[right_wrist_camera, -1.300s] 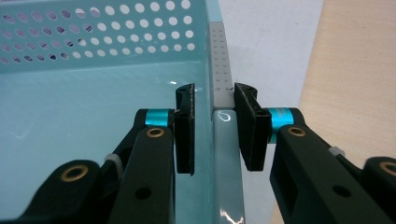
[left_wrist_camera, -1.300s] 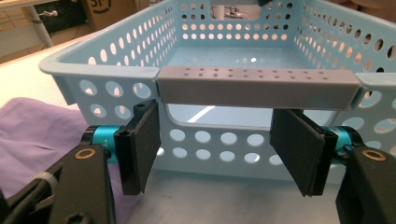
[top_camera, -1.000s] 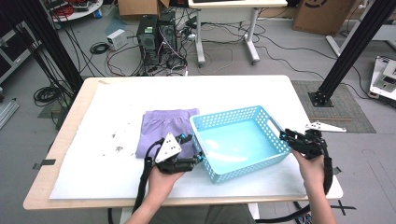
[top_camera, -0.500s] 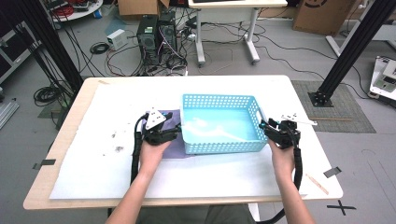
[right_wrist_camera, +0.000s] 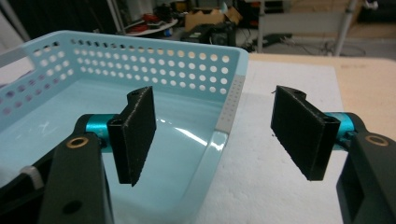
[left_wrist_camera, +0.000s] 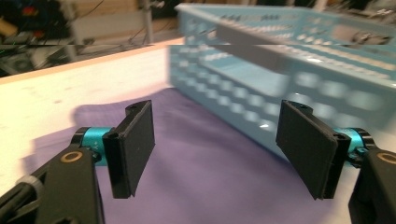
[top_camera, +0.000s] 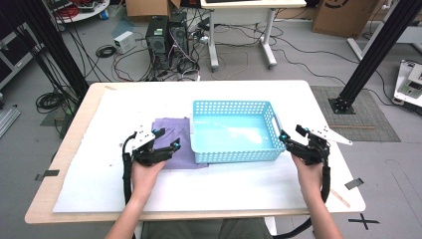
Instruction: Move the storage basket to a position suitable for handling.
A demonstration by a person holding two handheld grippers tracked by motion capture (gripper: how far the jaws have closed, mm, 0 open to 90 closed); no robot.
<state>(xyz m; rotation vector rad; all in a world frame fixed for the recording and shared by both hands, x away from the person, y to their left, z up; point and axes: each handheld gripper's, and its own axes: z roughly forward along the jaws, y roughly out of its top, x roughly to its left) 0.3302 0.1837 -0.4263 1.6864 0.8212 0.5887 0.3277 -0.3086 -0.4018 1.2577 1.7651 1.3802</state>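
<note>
Purple cloth (top_camera: pixel 174 142) on the white table cover (top_camera: pixel 99 184), left of centre, flat, its right edge tucked under or against the left wall of the light blue basket (top_camera: pixel 234 132); cannot tell which. Basket empty, squared to the table, slightly right of centre.

Likely step: cloth into basket. To do it well: lower the left gripper (top_camera: pixel 166 149) onto the near part of the cloth, pinch a fold rather than a single edge, lift clear of the basket's left wall, then carry right and drop inside. Steadying the basket by its right rim with the other tool would stop it sliding as the cloth pulls free.

Left gripper: spread wide, holding nothing, hovering over the near left part of the cloth; in the left gripper view, purple fabric (left_wrist_camera: pixel 210 158) between the two pads, basket wall (left_wrist_camera: pixel 289 88) just beyond.

Right gripper (top_camera: pixel 288 142): also wide open and empty, at the basket's right end; in the right gripper view, straddling the basket's rim (right_wrist_camera: pixel 231 112) without visibly touching it.
</note>
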